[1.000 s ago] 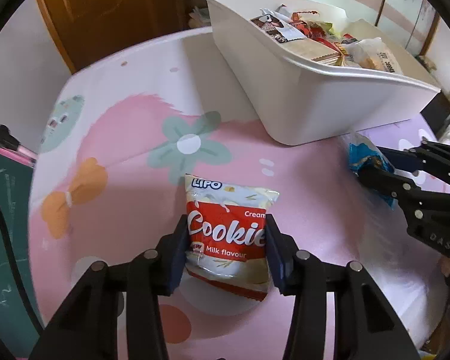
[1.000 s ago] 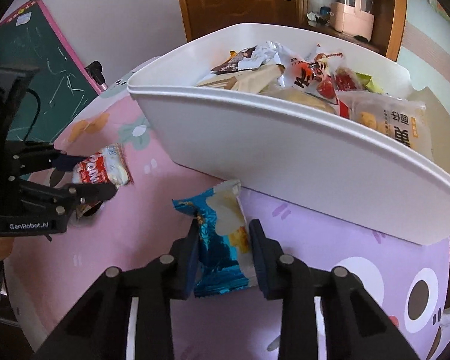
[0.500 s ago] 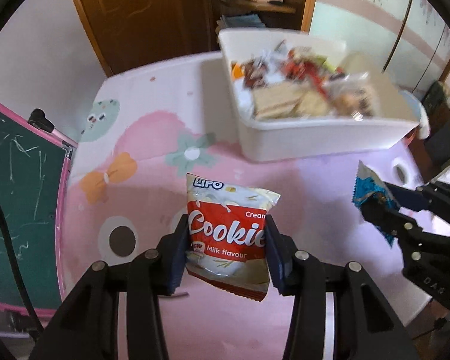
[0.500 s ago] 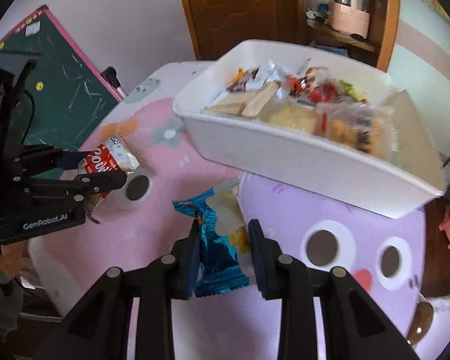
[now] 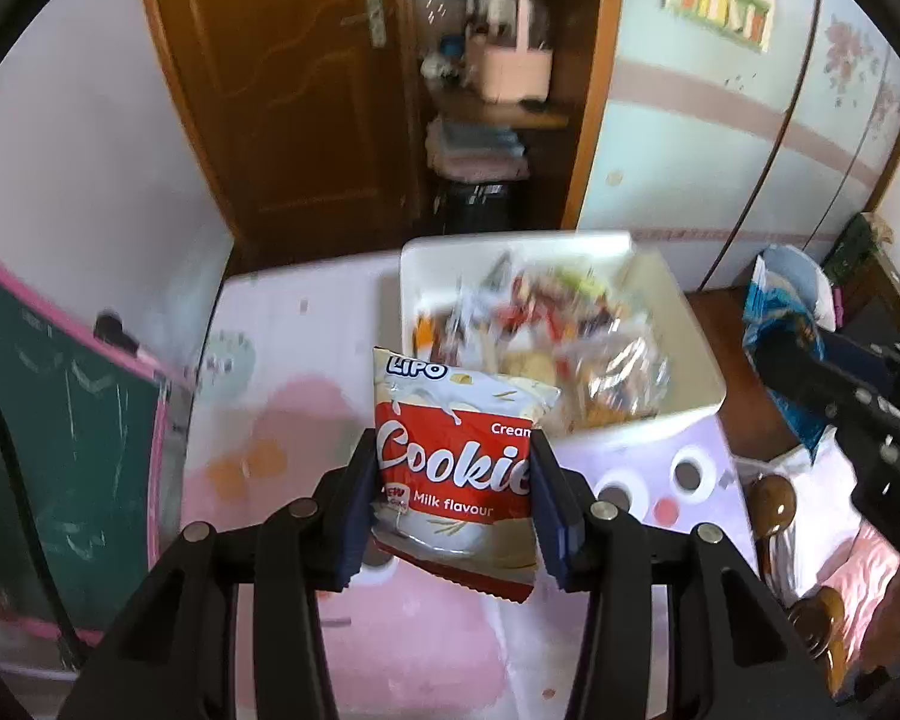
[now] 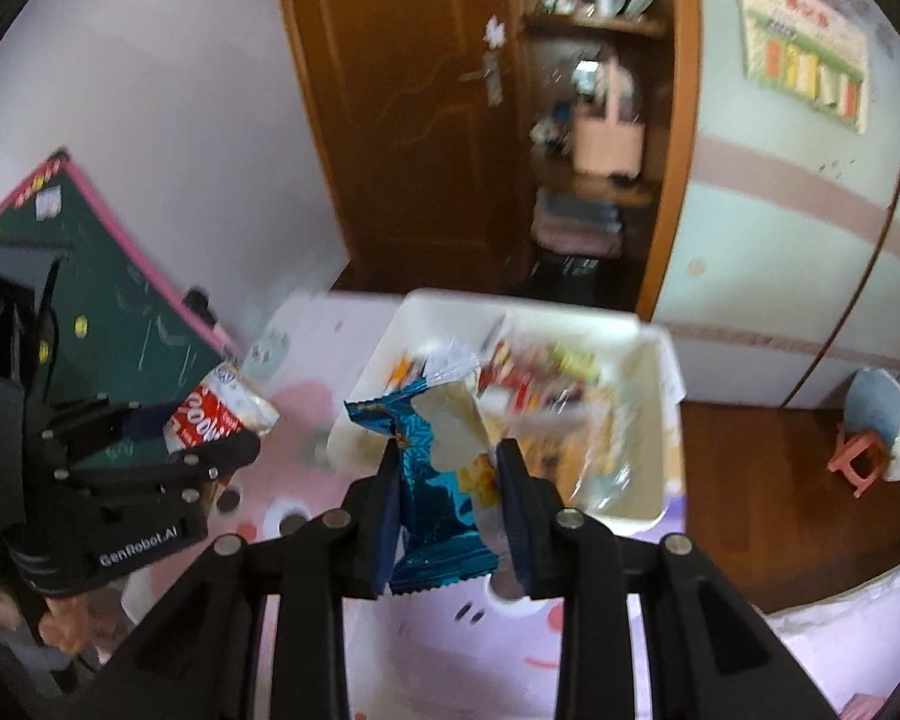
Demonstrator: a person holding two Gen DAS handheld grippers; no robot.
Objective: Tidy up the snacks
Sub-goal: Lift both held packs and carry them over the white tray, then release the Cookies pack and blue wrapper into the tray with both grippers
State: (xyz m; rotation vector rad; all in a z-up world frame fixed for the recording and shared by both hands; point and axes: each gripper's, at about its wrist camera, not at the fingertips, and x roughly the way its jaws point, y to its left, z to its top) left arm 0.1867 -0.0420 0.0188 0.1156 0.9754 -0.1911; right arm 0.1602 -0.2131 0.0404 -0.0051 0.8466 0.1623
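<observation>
My left gripper (image 5: 453, 468) is shut on a red and white Lipo cookie packet (image 5: 456, 468) and holds it high above the pink table, short of the white bin (image 5: 678, 414). My right gripper (image 6: 447, 468) is shut on a blue snack packet (image 6: 432, 480) and holds it in the air over the near edge of the white bin (image 6: 666, 360), which is full of mixed snack packets. The left gripper with the cookie packet (image 6: 210, 420) shows at the left of the right wrist view. The blue packet (image 5: 780, 324) shows at the right of the left wrist view.
The table has a pink and lilac cartoon cloth (image 5: 306, 420). A green chalkboard (image 5: 60, 420) with a pink frame leans at the left. A wooden door (image 5: 282, 90), shelves and a wardrobe stand behind. A small pink stool (image 6: 858, 462) stands on the floor at the right.
Both grippers have risen well above the table with their packets. The bin now looks smaller and lies below and ahead of them.
</observation>
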